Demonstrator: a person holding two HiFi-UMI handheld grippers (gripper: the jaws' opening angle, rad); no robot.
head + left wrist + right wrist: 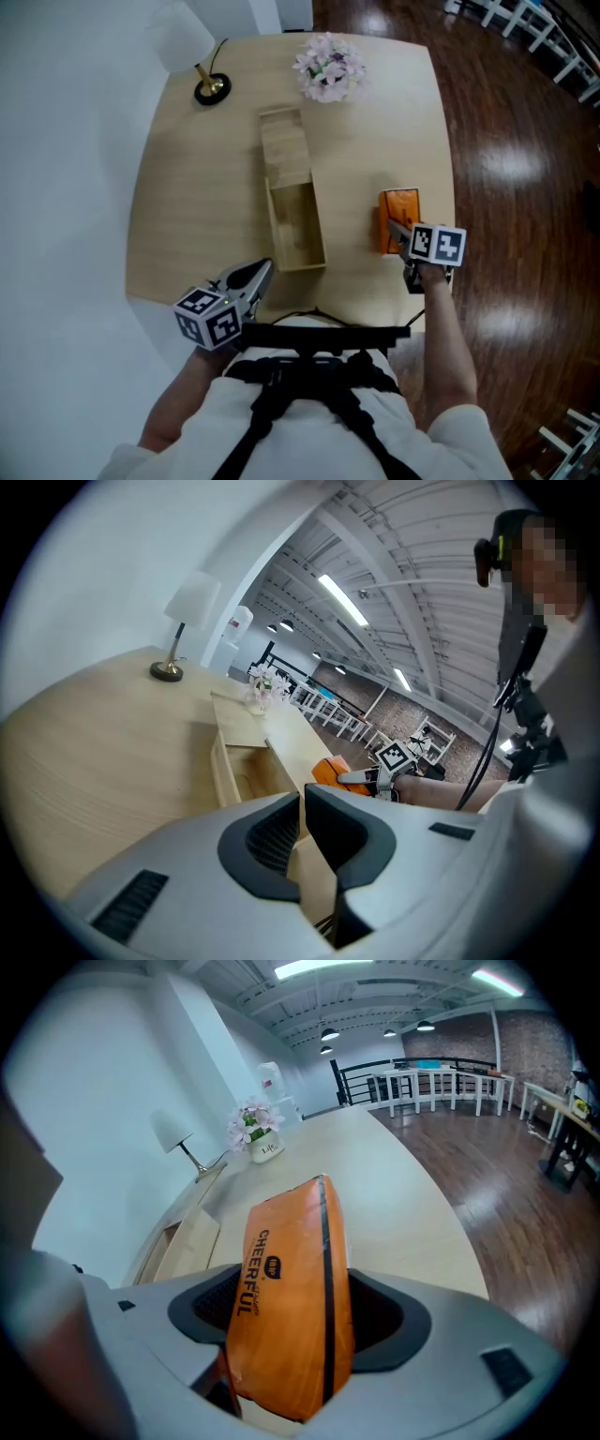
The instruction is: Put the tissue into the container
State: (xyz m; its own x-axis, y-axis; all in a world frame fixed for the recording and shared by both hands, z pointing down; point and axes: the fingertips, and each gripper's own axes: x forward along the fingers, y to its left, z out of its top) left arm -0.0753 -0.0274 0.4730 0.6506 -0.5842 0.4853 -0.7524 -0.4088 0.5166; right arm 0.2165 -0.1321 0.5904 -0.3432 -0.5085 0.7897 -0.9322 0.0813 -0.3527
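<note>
In the head view, the right gripper [394, 232] and its marker cube cover the near end of the tissue pack [400, 202], right of centre. The person's torso [375, 422] hides the near edge of the table [187, 206] at bottom centre. White chairs [520, 14] are cut off by the upper right corner.

In the left gripper view, the body of the left gripper [302, 803] blocks the near part of the wooden container [221, 769], below centre.

In the right gripper view, the pack's lower end is hidden between the jaws at bottom centre. The container is cut off behind the left jaw at lower left. The label on the flower vase [267, 1150], upper left of centre, is too small to read.
</note>
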